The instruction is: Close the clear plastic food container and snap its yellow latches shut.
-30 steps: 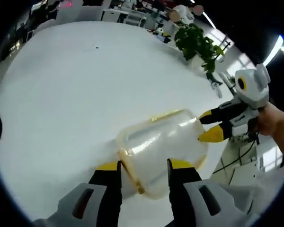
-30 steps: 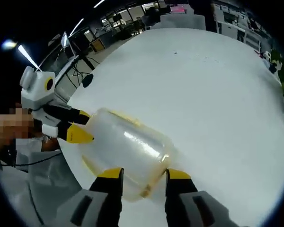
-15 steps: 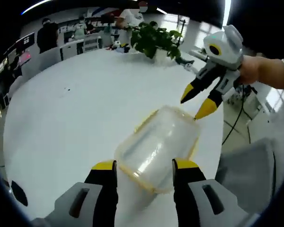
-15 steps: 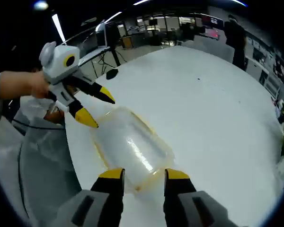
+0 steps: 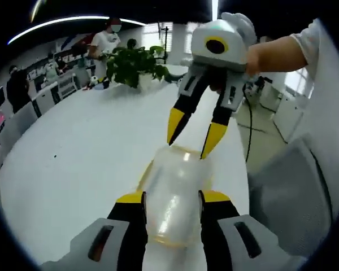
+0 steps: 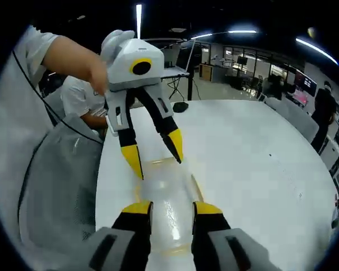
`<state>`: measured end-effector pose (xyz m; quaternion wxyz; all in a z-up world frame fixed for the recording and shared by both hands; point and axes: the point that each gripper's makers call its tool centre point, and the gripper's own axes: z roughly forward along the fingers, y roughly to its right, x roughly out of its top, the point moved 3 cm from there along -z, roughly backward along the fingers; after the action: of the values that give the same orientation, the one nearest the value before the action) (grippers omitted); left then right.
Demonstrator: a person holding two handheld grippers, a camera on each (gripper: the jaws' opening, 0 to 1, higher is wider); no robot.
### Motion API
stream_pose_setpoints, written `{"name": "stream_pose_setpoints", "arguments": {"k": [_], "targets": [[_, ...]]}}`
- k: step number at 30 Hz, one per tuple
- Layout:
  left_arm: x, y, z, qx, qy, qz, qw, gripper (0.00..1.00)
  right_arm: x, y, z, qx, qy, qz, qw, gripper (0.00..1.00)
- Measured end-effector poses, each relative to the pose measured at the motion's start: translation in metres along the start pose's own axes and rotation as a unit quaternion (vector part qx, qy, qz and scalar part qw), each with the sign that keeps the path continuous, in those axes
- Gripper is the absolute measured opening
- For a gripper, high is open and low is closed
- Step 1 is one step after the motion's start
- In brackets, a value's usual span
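The clear plastic food container (image 5: 172,206) lies on the white table (image 5: 73,169) near its edge, lengthwise between your two grippers, and it looks closed already, with a yellow seal or latch strip running along its rim (image 6: 196,189); whether any latch is snapped home cannot be told from here. Your left gripper (image 5: 172,197) has its jaws spread on either side of the near end, beside the walls, and whether they press it is unclear. Your right gripper (image 6: 172,208) stands the same way at the opposite end — jaws parted, straddling the container. In the left gripper view the right gripper's yellow tips (image 5: 213,138) hang at the far rim; in the right gripper view the left gripper's tips (image 6: 175,144) reach the other rim. The step in hand seems to be pressing the end latches down. Steady the body with one gripper while the other pushes, so the light, slick plastic does not skate toward the table edge. Put the tip on the yellow latch itself, not the clear wall, and press toward the container — a glancing push would likely tip it. Behind stand a potted plant (image 5: 133,62) and people at desks.
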<state>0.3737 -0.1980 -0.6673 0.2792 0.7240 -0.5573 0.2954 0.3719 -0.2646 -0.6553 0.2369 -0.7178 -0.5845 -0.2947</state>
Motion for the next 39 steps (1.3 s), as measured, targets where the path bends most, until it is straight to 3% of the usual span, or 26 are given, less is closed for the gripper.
{"name": "stream_pose_setpoints", "arguments": {"k": [4, 5, 6, 8, 11, 14, 16, 17, 19, 22, 29, 31, 33, 35, 37, 39], "targets": [[-0.009, 0.004, 0.016, 0.001, -0.026, 0.029, 0.9993, 0.33, -0.006, 0.004, 0.016, 0.007, -0.034, -0.031, 0.9989, 0.24], [-0.010, 0.005, 0.018, -0.001, -0.026, 0.027, 0.9993, 0.32, -0.007, 0.005, 0.018, 0.008, -0.038, -0.038, 0.9985, 0.23], [-0.005, 0.008, 0.021, -0.008, -0.007, 0.010, 0.9999, 0.33, -0.008, 0.005, 0.022, 0.011, -0.043, -0.039, 0.9983, 0.23], [-0.005, 0.010, 0.022, -0.007, -0.011, 0.007, 0.9999, 0.36, -0.008, 0.007, 0.026, 0.014, -0.047, -0.041, 0.9980, 0.23], [-0.018, 0.021, 0.027, -0.012, -0.047, 0.045, 0.9978, 0.40, -0.008, 0.012, 0.035, 0.020, -0.053, -0.041, 0.9975, 0.23], [-0.024, 0.028, 0.029, -0.007, -0.048, 0.040, 0.9980, 0.42, -0.011, 0.018, 0.040, 0.022, -0.063, -0.041, 0.9969, 0.26], [-0.018, 0.028, 0.026, -0.004, -0.036, 0.035, 0.9988, 0.40, -0.013, 0.024, 0.041, 0.018, -0.069, -0.037, 0.9968, 0.28], [-0.009, 0.031, 0.024, -0.011, -0.008, 0.022, 0.9997, 0.38, -0.013, 0.026, 0.041, 0.017, -0.069, -0.034, 0.9969, 0.28], [-0.004, 0.026, 0.018, -0.004, -0.002, 0.025, 0.9997, 0.37, -0.011, 0.027, 0.041, 0.019, -0.064, -0.031, 0.9973, 0.29], [0.005, 0.017, 0.013, 0.000, 0.018, -0.001, 0.9998, 0.38, -0.014, 0.031, 0.046, 0.013, -0.074, -0.029, 0.9968, 0.35], [-0.002, -0.008, 0.014, 0.053, -0.005, 0.017, 0.9985, 0.33, -0.021, 0.028, 0.047, 0.039, -0.098, -0.044, 0.9934, 0.39], [-0.007, -0.013, 0.016, 0.067, -0.017, 0.006, 0.9976, 0.32, -0.019, 0.028, 0.047, 0.039, -0.097, -0.046, 0.9935, 0.40], [-0.009, -0.006, 0.022, 0.046, -0.019, 0.009, 0.9987, 0.36, -0.019, 0.033, 0.047, 0.029, -0.103, -0.034, 0.9937, 0.43], [-0.017, 0.005, 0.026, 0.026, -0.048, 0.030, 0.9981, 0.38, -0.020, 0.035, 0.047, 0.022, -0.108, -0.023, 0.9937, 0.47], [-0.015, 0.021, 0.029, 0.002, -0.044, 0.042, 0.9982, 0.46, -0.021, 0.034, 0.047, 0.026, -0.106, -0.027, 0.9937, 0.47], [-0.016, 0.028, 0.031, 0.005, -0.055, 0.075, 0.9956, 0.50, -0.020, 0.032, 0.047, 0.028, -0.106, -0.030, 0.9935, 0.45]]}}
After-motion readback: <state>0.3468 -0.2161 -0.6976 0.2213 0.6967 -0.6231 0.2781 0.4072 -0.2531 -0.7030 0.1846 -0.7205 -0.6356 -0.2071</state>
